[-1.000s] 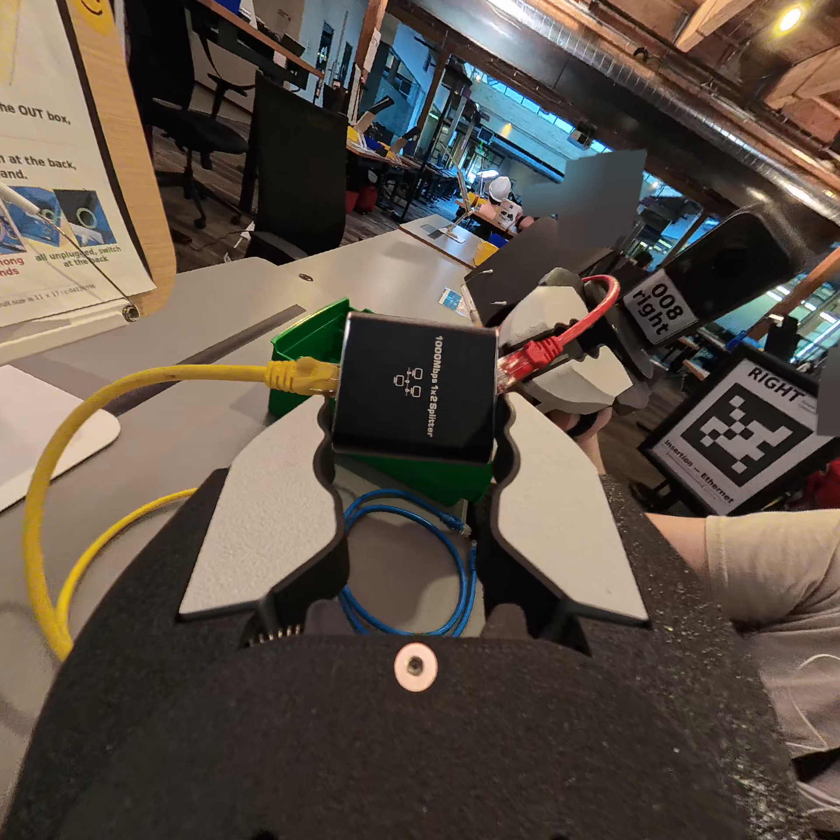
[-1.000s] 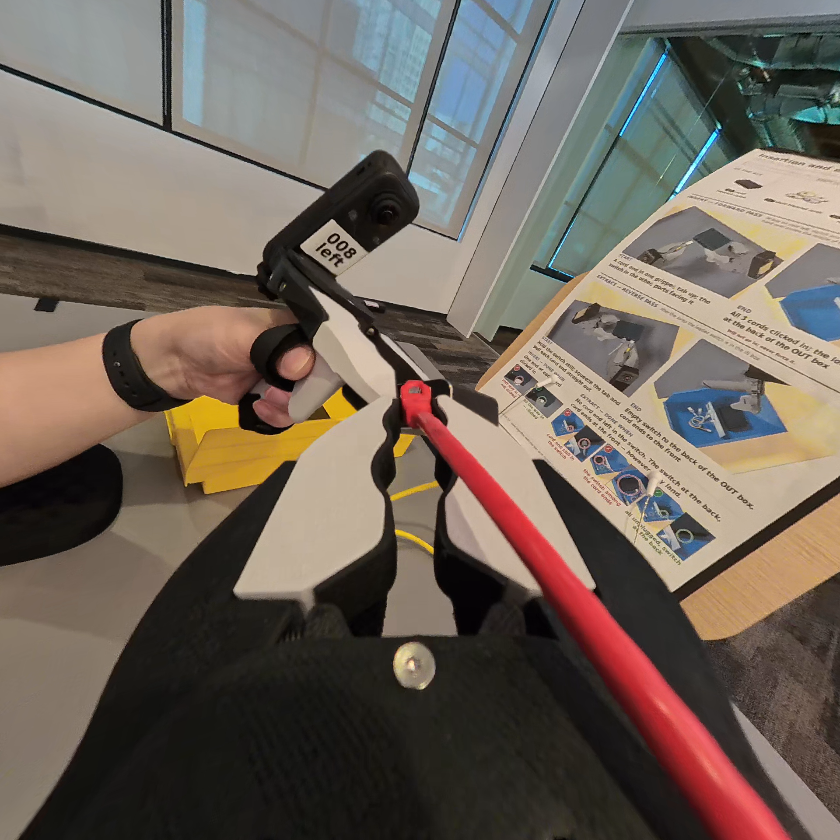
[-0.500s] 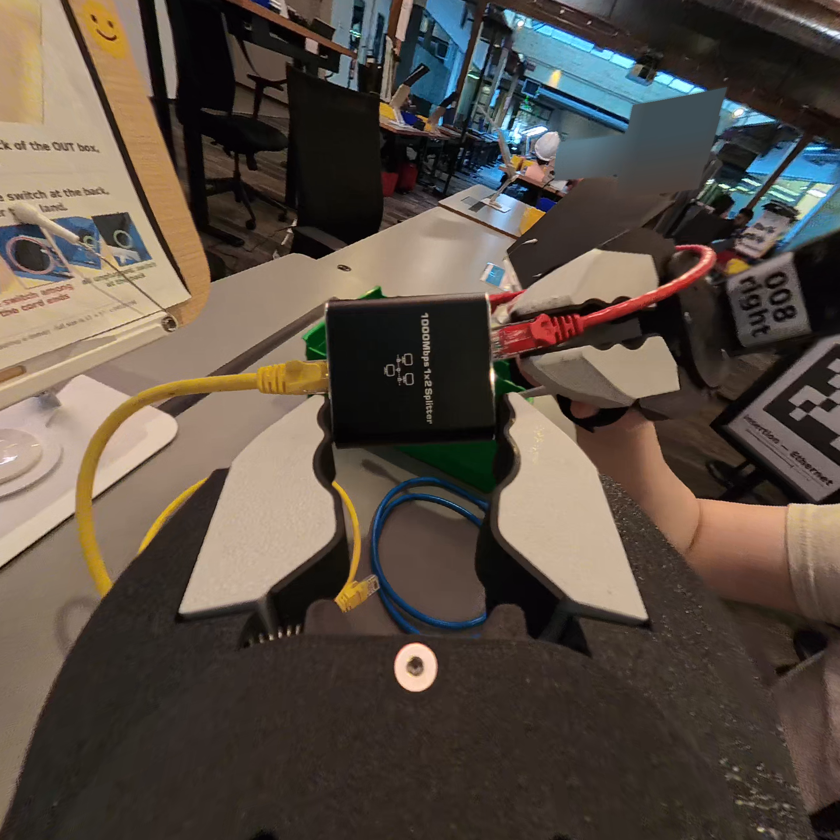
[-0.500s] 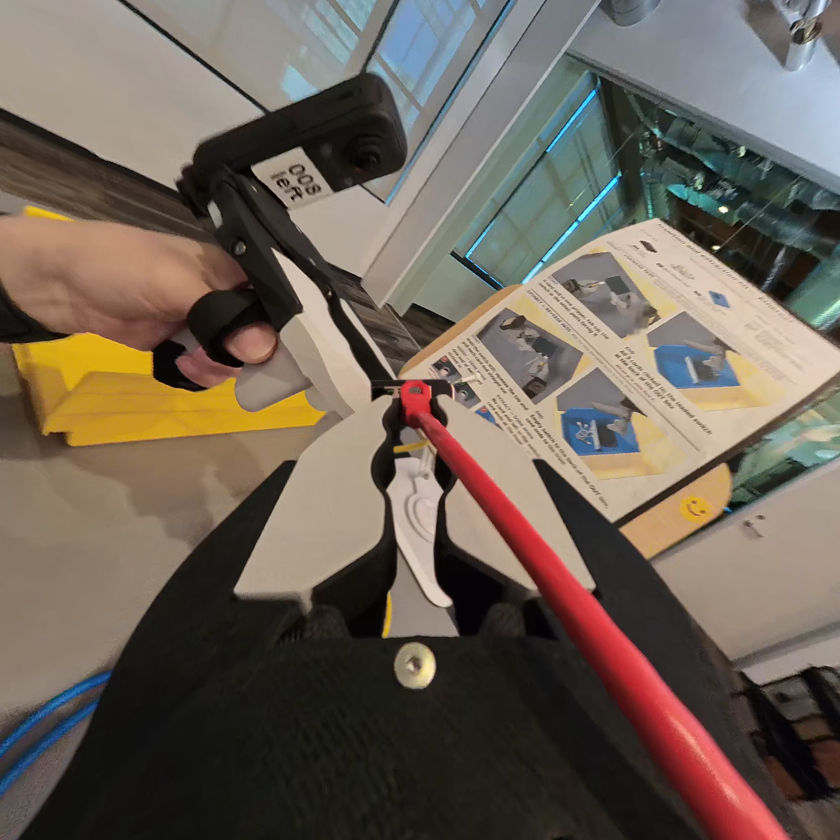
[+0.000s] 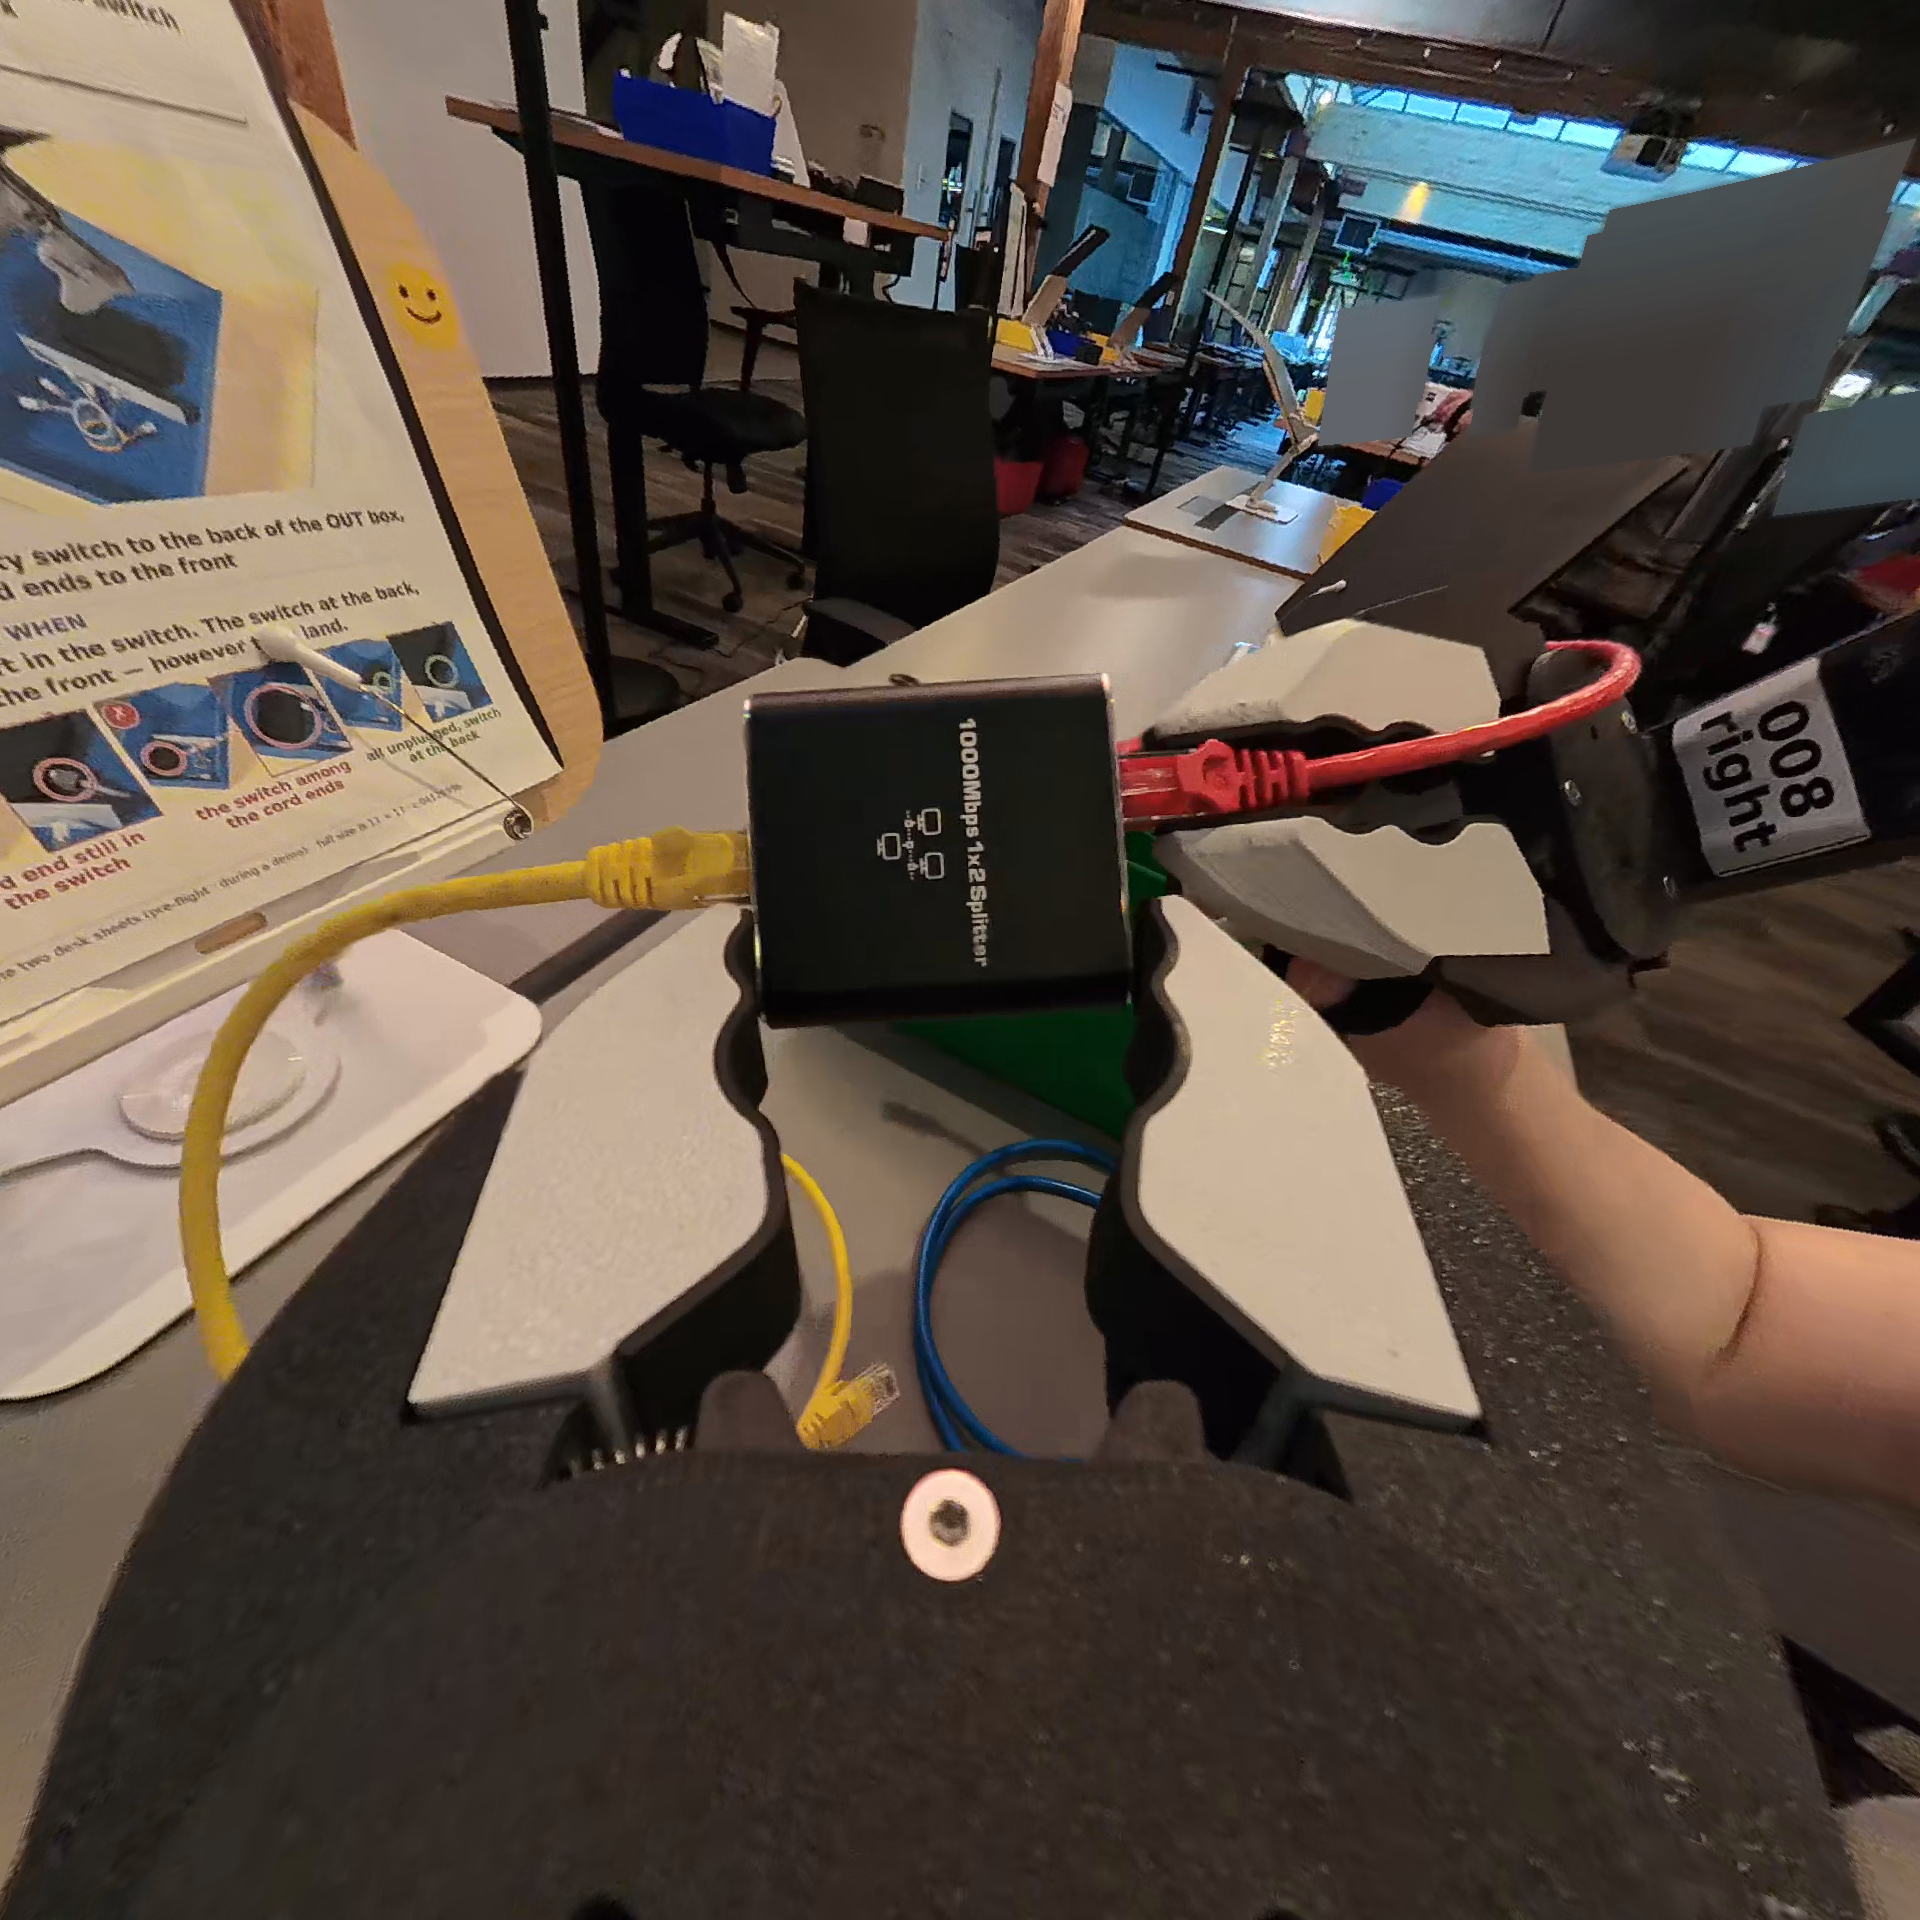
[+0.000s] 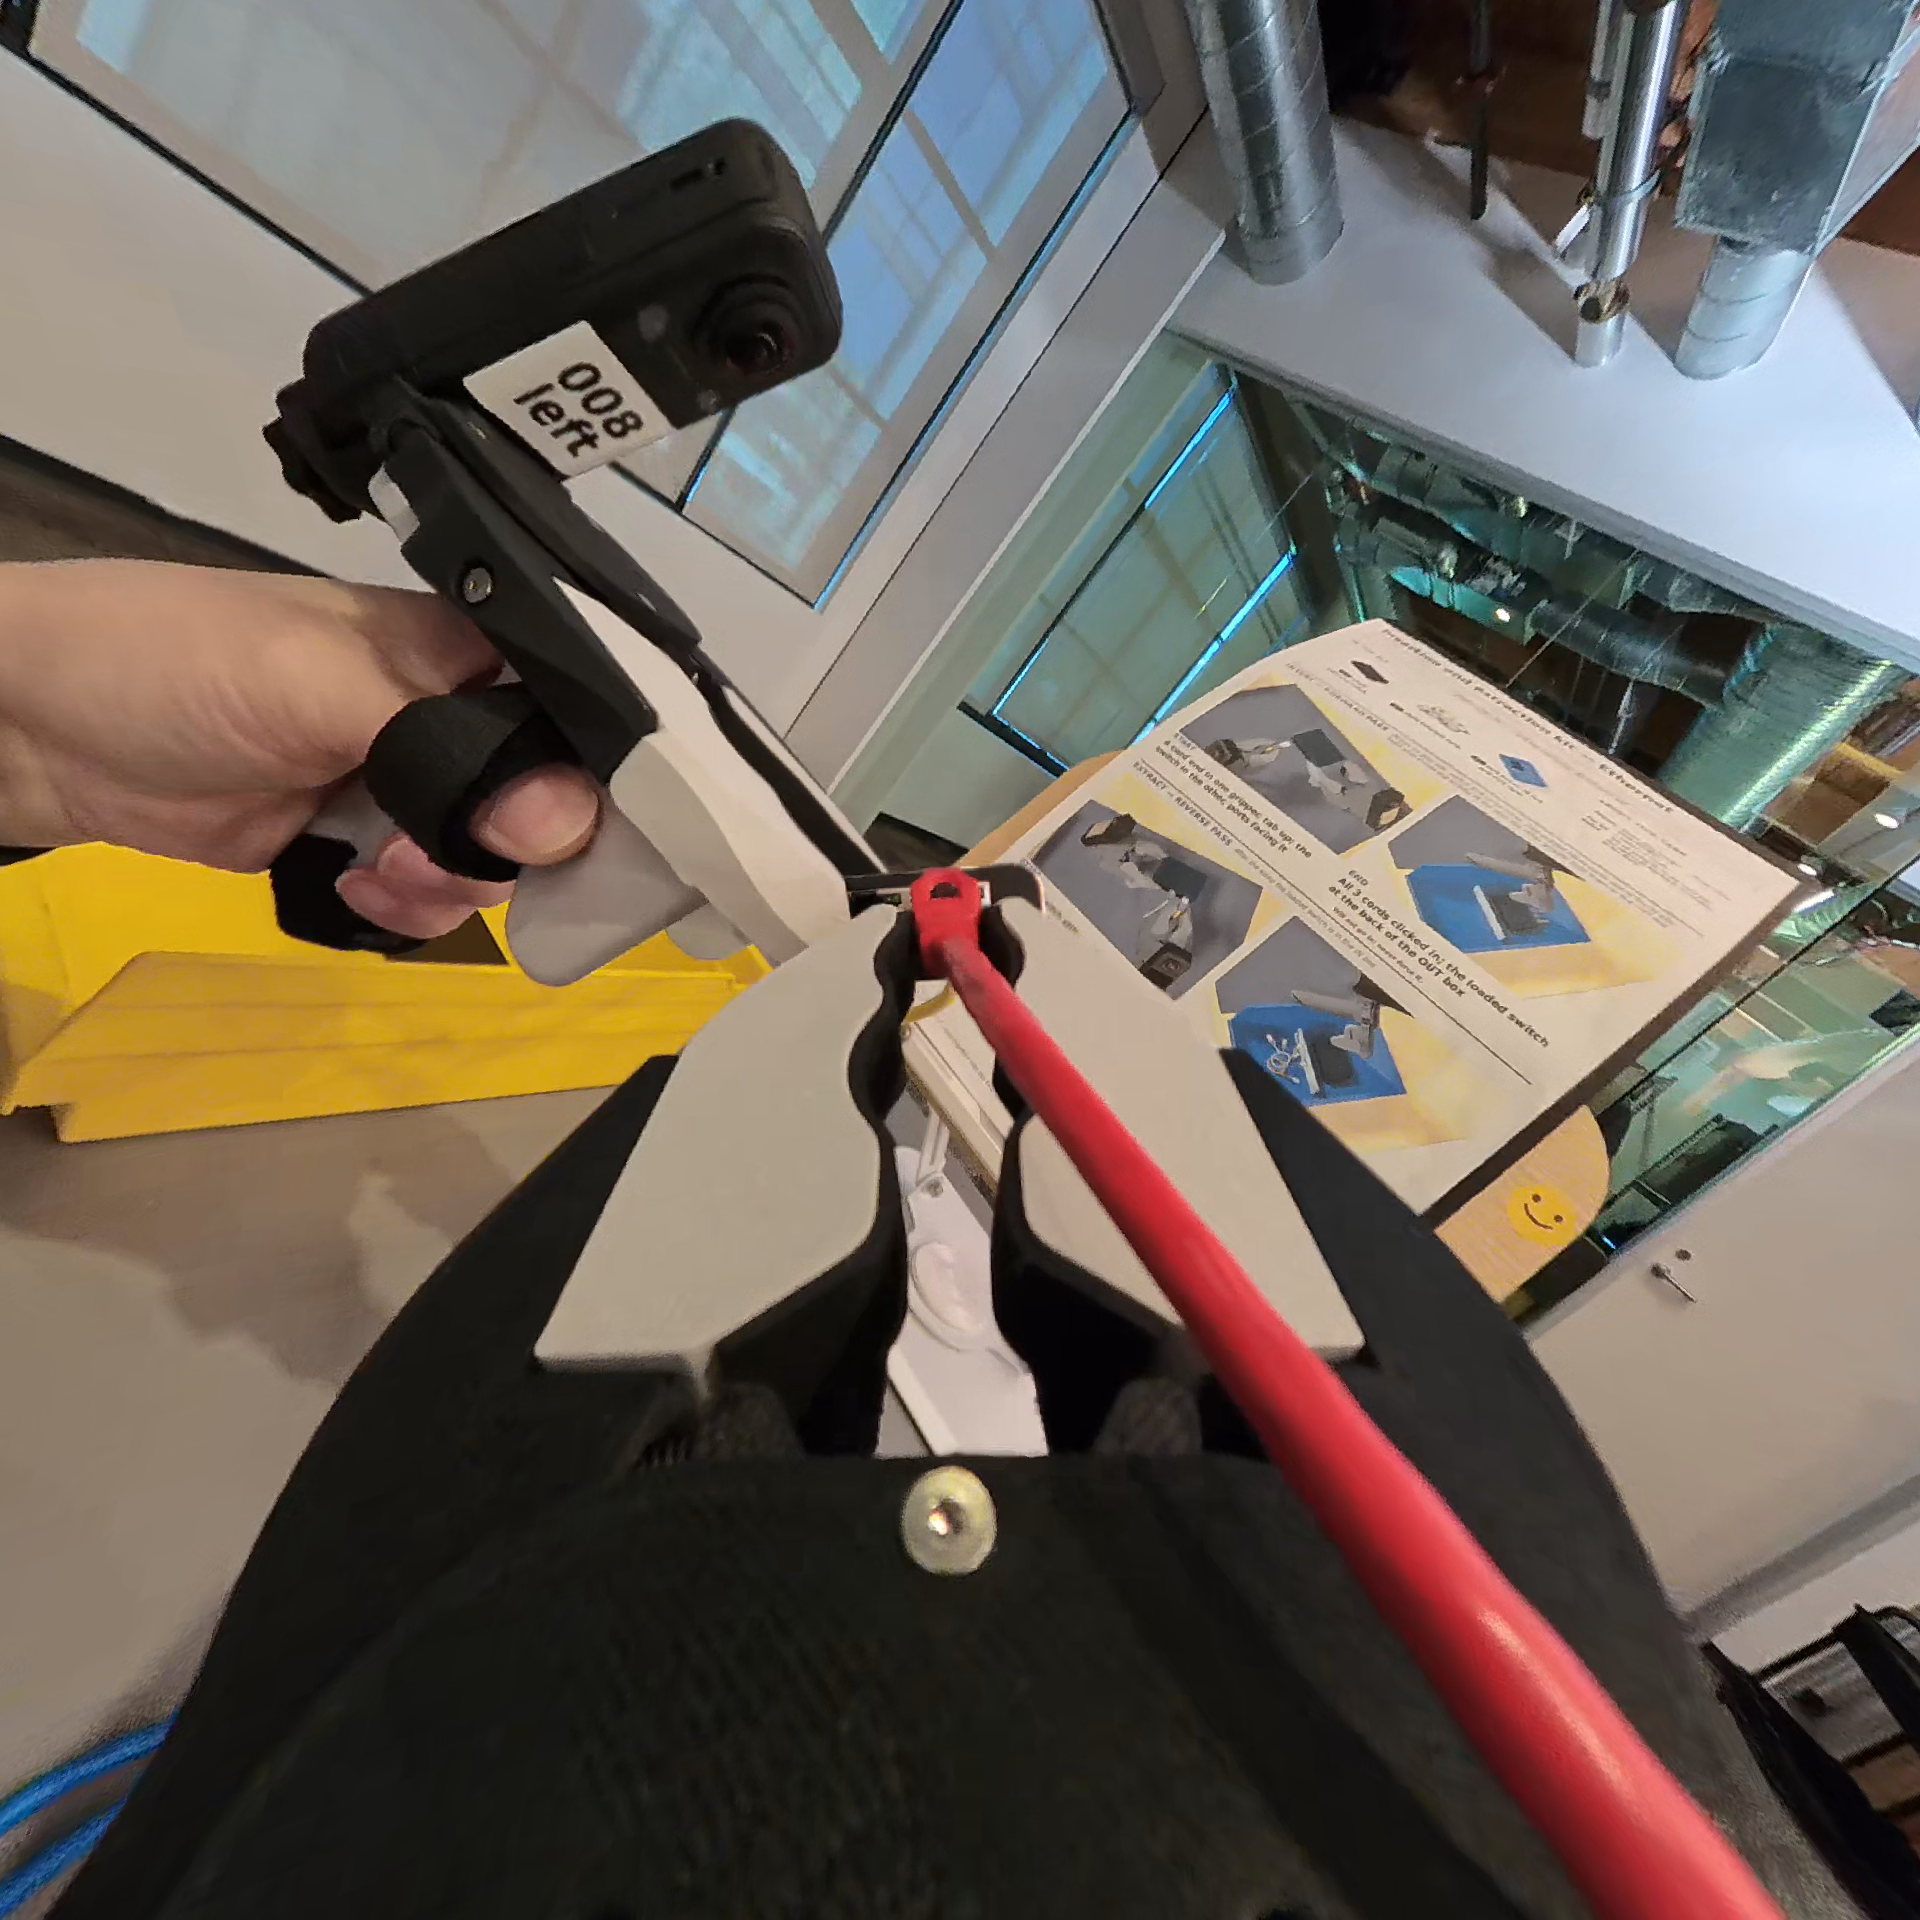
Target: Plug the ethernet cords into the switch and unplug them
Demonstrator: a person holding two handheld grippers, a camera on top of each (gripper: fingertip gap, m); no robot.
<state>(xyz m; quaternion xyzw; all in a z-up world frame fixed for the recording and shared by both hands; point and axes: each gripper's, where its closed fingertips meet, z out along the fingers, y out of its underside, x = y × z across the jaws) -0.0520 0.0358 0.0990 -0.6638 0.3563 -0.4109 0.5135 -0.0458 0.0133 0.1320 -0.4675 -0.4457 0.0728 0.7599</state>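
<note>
— Where's the switch (image 5: 935, 847)?
— Clamped in the left claw (image 5: 940, 982), above the table (image 5: 1122, 613), yellow cord (image 5: 416, 904) plugged in.
— And the right claw (image 6: 943, 940)?
— Pinching the red cord (image 6: 1195, 1236) at the switch's other side.

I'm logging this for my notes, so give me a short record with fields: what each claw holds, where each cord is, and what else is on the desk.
left claw: shut on the black switch, held above the desk
right claw: shut on the red cord, plug at the switch's right side; whether it is fully seated cannot be told
yellow cord: one end plugged into the switch's left side, other end loose
blue cord: loose on the desk
bins: green bin, yellow bin
</note>
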